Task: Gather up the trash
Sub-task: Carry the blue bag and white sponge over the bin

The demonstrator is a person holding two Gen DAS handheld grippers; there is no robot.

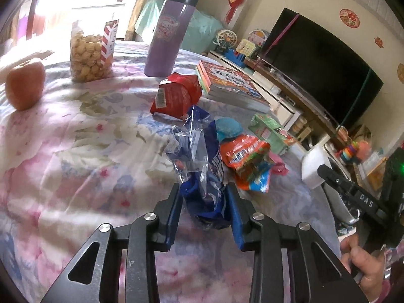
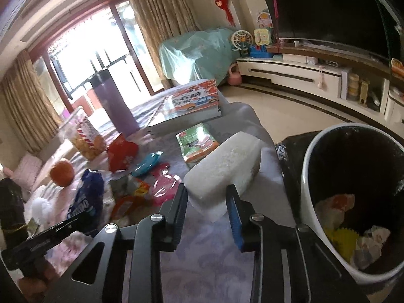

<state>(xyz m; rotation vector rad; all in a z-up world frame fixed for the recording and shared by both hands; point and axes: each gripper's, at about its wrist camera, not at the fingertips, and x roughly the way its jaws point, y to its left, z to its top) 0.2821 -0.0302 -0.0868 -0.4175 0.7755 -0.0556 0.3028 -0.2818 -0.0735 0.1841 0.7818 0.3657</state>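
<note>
Your left gripper (image 1: 203, 197) pinches the crinkly blue wrapper (image 1: 202, 176); your right gripper (image 2: 205, 197) clamps the white foam block (image 2: 222, 166) at the table's right edge, beside the bin (image 2: 310, 176).

Home living room: television (image 2: 328, 7), curtains (image 2: 161, 20)

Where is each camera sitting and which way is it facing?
Left wrist: on the left gripper, looking down its fingers at the blue wrapper on the bed cover; the right gripper and a hand show.
Right wrist: on the right gripper, facing the white foam block and the trash bin; the left gripper shows.
Shared: purple bottle, books.
</note>
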